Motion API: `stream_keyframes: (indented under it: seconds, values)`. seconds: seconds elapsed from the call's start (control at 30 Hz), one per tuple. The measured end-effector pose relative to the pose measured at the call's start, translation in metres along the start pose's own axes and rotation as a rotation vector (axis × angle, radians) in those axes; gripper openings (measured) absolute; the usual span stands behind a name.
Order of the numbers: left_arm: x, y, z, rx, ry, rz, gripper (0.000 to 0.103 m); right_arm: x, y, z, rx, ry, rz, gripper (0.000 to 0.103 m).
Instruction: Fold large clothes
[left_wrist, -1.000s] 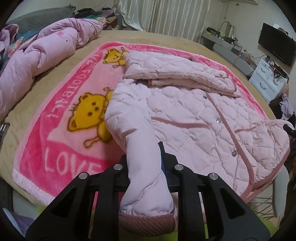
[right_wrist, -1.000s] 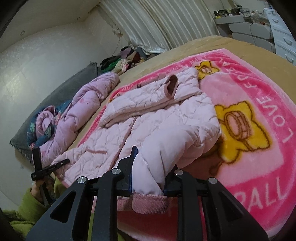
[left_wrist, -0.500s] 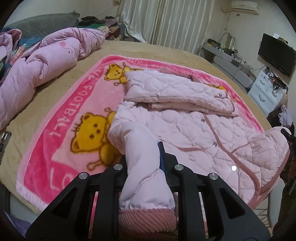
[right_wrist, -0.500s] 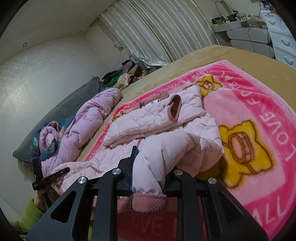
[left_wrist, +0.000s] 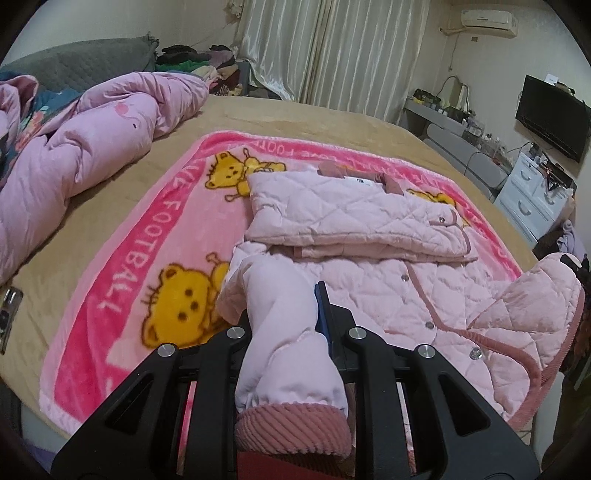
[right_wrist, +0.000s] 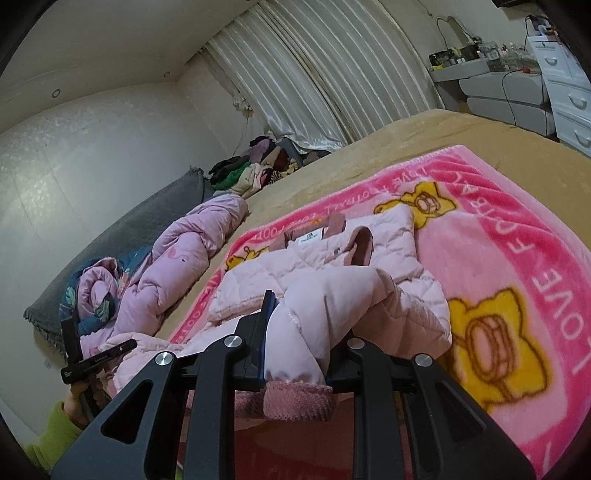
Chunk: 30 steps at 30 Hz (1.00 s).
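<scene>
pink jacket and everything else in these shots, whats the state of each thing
pink quilted jacket: snapped shut, top part folded down, lying on the blanket
left sleeve: lifted, pinched near its cuff
right sleeve: lifted, pinched near its cuff
left gripper: shut on left sleeve
right gripper: shut on right sleeve
pink blanket: spread flat
lilac duvet: bunched up
curtains: drawn
TV: off

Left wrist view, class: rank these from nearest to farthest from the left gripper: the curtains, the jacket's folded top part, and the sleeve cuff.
1. Sleeve cuff: right at the left gripper, which is shut on the sleeve.
2. Folded top part: mid-bed, lying across the jacket, on the pink blanket.
3. Curtains: far wall, beyond the bed.
</scene>
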<state>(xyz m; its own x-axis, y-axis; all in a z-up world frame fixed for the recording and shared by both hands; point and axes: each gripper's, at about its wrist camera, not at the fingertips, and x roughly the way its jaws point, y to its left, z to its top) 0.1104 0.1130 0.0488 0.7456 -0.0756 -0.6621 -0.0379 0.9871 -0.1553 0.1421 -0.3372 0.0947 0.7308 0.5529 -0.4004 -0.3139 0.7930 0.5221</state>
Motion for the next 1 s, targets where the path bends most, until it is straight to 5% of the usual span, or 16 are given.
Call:
stream_keyframes:
  seconds: [1.0]
  values:
    - [0.042,0.002,0.081,-0.004,-0.035,0.031,0.014,0.059,-0.021,0.074,0.034,-0.084,-0.055,0.019]
